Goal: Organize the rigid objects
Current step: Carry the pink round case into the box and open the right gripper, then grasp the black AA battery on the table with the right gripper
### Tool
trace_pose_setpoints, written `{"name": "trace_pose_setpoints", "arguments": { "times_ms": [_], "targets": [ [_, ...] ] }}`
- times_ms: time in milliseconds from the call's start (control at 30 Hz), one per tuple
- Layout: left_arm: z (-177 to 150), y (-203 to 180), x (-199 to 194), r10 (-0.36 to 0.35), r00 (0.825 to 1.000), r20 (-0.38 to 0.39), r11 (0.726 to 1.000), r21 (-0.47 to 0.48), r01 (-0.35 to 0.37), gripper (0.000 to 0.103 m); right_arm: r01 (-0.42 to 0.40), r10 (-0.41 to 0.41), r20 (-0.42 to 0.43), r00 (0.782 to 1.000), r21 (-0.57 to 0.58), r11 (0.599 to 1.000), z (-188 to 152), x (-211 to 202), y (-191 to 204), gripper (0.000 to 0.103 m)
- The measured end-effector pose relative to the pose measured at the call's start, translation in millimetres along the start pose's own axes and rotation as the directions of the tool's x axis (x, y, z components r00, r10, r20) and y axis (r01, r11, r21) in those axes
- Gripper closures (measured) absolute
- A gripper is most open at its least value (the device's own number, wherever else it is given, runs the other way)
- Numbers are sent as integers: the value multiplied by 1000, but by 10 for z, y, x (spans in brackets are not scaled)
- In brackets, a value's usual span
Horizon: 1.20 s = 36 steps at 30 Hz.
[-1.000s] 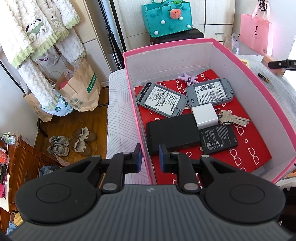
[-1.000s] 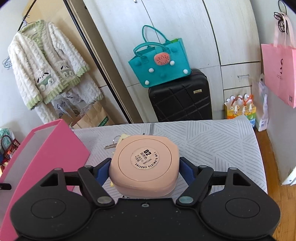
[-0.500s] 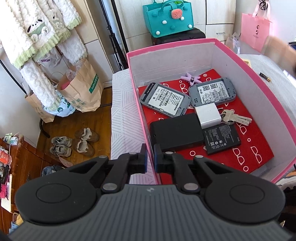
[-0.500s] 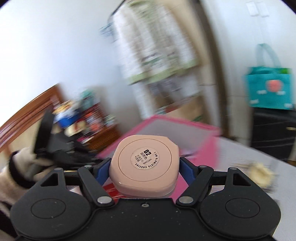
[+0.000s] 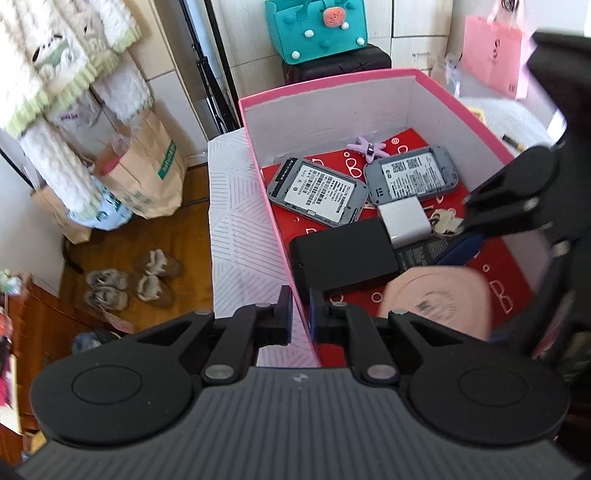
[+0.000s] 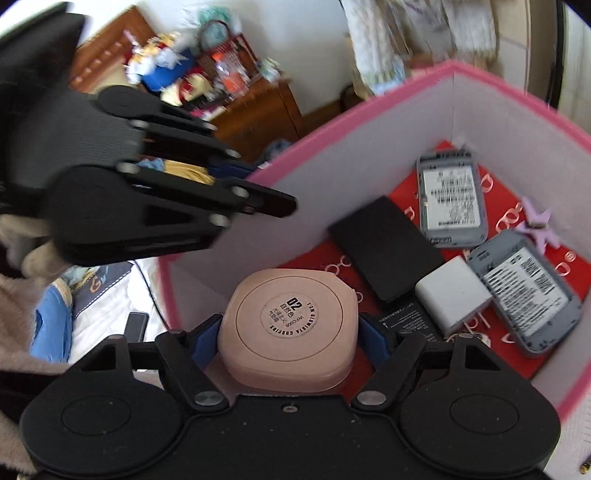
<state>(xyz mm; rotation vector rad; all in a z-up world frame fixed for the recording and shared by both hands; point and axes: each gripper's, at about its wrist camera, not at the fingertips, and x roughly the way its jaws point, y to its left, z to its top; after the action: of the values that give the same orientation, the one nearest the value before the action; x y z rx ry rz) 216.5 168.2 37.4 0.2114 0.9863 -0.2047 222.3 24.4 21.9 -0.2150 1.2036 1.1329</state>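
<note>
A pink box with white inner walls holds two grey router shells, a black slab, a white charger, keys and a purple clip on a red sheet. My left gripper is shut on the box's near left wall. My right gripper is shut on a round peach case and holds it inside the box, low over the red sheet; the peach case shows blurred in the left wrist view.
The box stands on a white striped cloth. A floor with shoes and paper bags lies to the left. A teal bag on a black suitcase stands behind the box. A wooden cabinet is beyond the left gripper.
My right gripper swung left from the cloth and carried the peach case into the pink box. My left gripper closed on the box's left wall.
</note>
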Motion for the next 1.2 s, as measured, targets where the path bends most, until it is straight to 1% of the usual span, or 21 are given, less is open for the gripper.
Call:
{"name": "trace_pose_setpoints", "arguments": {
  "times_ms": [67,133,167,233,300,400,467,533,567,600,667,800,867,933,967,1000,1033,1067,1100,1200],
  "targets": [
    [-19,-18,0,2,1000,8,1000,4,-2,95,-14,16,-22,1000,55,998,52,87,-84,22],
    [-19,-32,4,6,1000,9,1000,9,-7,95,-55,63,-55,997,131,990,95,138,-192,21],
    [-16,-31,7,6,1000,8,1000,9,-7,95,-76,85,-46,995,183,980,96,132,-261,20],
    [-13,-30,8,6,1000,7,1000,10,-6,95,-105,112,-16,994,235,966,63,59,-349,21],
    [-17,-33,3,9,1000,12,1000,12,-9,95,-114,110,27,994,251,961,6,-56,-398,21],
    [-30,-47,-9,17,1000,20,1000,14,-17,95,-138,117,99,988,238,961,-120,-288,-424,21],
    [-38,-51,-13,23,999,25,1000,15,-23,95,-150,118,163,980,208,967,-210,-465,-421,21],
    [-49,-55,-14,29,999,29,999,13,-29,95,-143,97,255,962,167,976,-354,-701,-424,21],
    [-54,-59,-17,32,999,32,999,15,-32,95,-130,80,303,950,149,980,-428,-814,-437,24],
    [-60,-62,-24,34,999,34,999,16,-34,95,-111,57,351,935,136,985,-476,-890,-453,24],
    [-69,-69,-33,38,999,38,999,17,-39,95,-44,-16,443,897,124,991,-693,-1123,-488,23],
    [-71,-76,-36,43,998,42,999,16,-44,95,71,-145,556,819,152,986,-1085,-1478,-613,23],
    [-76,-85,-35,50,998,47,999,18,-51,95,153,-227,596,770,173,973,-1308,-1637,-681,23],
    [-83,-94,-29,56,997,52,998,17,-57,95,261,-328,608,723,200,945,-1498,-1740,-750,21],
    [-82,-93,-28,57,997,52,998,7,-57,95,316,-382,610,695,218,923,-1577,-1747,-757,20],
    [-80,-99,-28,60,997,53,998,5,-60,95,359,-426,612,666,238,902,-1674,-1746,-793,18],
    [-86,-109,-30,66,996,56,998,5,-67,95,386,-455,613,646,252,887,-1765,-1732,-829,13],
    [-90,-120,-26,73,995,61,997,4,-74,95,405,-476,617,627,264,875,-1847,-1706,-881,10],
    [-95,-130,-25,79,995,64,997,5,-80,95,421,-495,620,608,277,864,-1927,-1670,-945,10],
    [-107,-149,-24,92,993,74,996,-1,-93,95,468,-576,592,564,345,814,-2048,-1609,-1150,8]
  ]
}}
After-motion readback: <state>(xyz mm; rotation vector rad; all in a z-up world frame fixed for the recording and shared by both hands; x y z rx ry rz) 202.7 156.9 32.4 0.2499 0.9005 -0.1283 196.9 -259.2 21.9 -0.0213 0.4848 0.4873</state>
